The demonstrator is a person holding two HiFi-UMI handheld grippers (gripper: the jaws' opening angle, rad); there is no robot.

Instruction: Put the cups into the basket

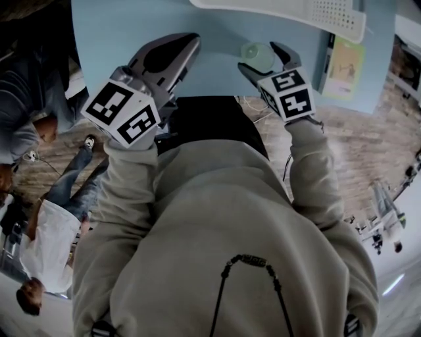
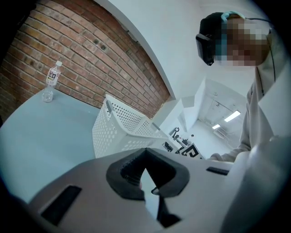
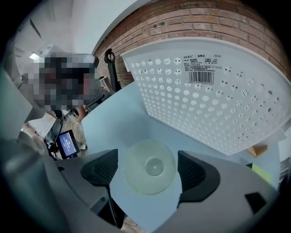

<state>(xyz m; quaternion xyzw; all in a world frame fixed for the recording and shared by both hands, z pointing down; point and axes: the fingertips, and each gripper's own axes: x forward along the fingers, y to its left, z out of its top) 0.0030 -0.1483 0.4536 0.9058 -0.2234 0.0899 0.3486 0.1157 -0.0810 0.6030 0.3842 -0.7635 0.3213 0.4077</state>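
Beige sweatshirt (image 1: 217,217), black neck cord (image 1: 250,260) (beaded top)

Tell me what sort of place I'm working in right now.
Probably an indoor lab or studio workspace rather than a home: a bare brick wall behind a light blue table, an onlooker standing close by, and a small lit screen.

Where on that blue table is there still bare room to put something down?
Bare: the wide table stretch left of the basket, out toward the bottle. Crowded: by the basket's near side, where the cup sits within the right gripper.
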